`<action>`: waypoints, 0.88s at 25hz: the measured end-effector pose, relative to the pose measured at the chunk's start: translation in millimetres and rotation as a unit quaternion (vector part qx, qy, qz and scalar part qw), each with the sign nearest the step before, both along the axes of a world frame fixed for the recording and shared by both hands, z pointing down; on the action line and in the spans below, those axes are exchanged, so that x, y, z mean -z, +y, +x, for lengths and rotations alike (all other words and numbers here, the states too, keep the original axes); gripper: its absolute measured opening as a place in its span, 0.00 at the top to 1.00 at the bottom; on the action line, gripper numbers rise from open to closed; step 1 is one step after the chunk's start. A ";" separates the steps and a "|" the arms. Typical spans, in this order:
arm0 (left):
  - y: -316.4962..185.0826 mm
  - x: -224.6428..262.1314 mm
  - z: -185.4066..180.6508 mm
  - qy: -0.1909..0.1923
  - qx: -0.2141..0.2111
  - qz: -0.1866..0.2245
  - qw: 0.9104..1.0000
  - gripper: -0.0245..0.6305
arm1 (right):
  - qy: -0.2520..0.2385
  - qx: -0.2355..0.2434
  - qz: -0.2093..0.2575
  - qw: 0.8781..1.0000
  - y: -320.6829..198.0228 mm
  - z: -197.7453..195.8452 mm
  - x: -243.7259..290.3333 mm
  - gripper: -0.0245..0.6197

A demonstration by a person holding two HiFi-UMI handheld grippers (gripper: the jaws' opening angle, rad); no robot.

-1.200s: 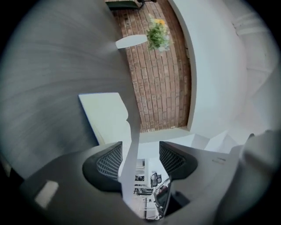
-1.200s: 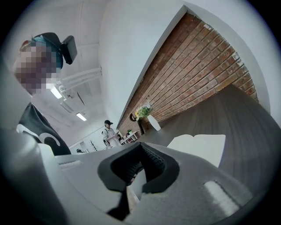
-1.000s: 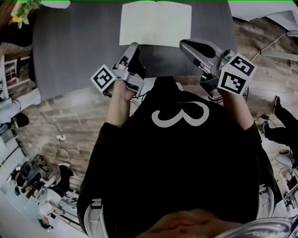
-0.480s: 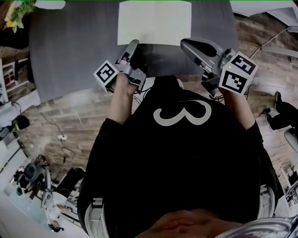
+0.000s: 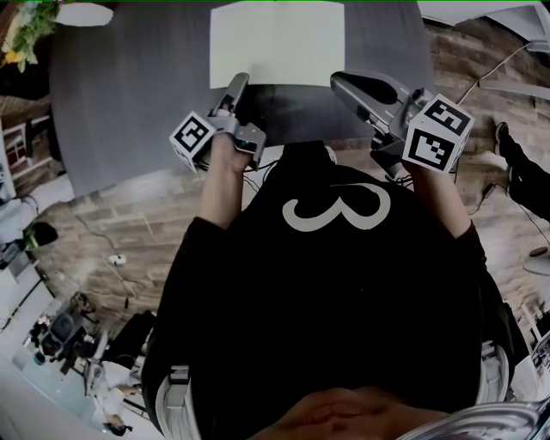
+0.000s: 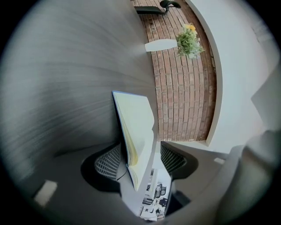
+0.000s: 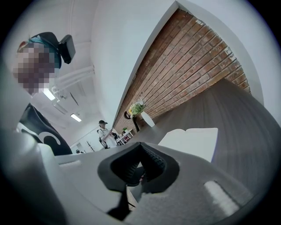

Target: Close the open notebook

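Observation:
The open notebook (image 5: 277, 43) lies flat with its white pages up at the far middle of the dark grey table (image 5: 129, 94). My left gripper (image 5: 238, 82) reaches its near left corner. In the left gripper view the notebook (image 6: 136, 132) runs edge-on between the two pads (image 6: 107, 163), and the gripper (image 6: 140, 160) is closing around the left page stack with a gap still showing on the page side. My right gripper (image 5: 338, 80) hovers off the near right corner, shut on nothing (image 7: 141, 166). The notebook (image 7: 191, 143) lies ahead of it.
A potted plant (image 5: 33, 21) in a white vase (image 6: 160, 45) stands at the table's far left corner by a brick wall (image 6: 184, 88). The table's near edge (image 5: 172, 168) runs just under both grippers. A person (image 7: 105, 132) stands far off in the room.
My left gripper has sunk a little toward the notebook's near left corner. The right gripper has kept its place. The notebook still lies open.

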State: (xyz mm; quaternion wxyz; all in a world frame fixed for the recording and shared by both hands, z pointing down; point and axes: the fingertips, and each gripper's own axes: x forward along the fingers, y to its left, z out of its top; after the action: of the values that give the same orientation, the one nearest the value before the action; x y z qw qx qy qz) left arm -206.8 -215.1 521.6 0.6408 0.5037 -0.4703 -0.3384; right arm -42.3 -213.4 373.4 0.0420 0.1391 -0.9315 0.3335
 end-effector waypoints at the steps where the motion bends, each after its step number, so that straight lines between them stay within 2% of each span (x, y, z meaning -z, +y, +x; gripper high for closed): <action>1: -1.0 0.5 -1.6 0.001 0.002 0.000 1.000 0.54 | 0.000 0.000 0.000 1.000 -0.1 -0.4 0.8 0.96; 6: -3.9 -0.7 -8.4 0.000 0.007 -0.003 1.000 0.56 | 0.000 -0.004 -0.001 1.000 -0.6 -0.3 1.9 0.96; 10: -3.4 -8.1 -12.9 -0.007 0.017 -0.017 1.000 0.62 | -0.001 -0.009 0.000 1.000 -1.6 1.2 0.4 0.96; 19: 4.2 -23.3 -19.2 -0.016 0.028 -0.055 0.998 0.87 | -0.003 -0.010 -0.008 1.000 -1.5 1.1 -1.5 0.96; 22: 4.7 -24.6 -19.8 -0.016 0.028 -0.055 0.998 0.88 | -0.002 -0.012 -0.010 1.000 -1.3 2.1 -4.1 0.96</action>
State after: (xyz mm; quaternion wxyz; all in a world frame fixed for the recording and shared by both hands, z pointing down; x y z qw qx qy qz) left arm -226.6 -210.4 546.2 0.6502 0.4593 -0.5126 -0.3217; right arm -40.2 -214.7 377.5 0.0372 0.1487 -0.9266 0.3434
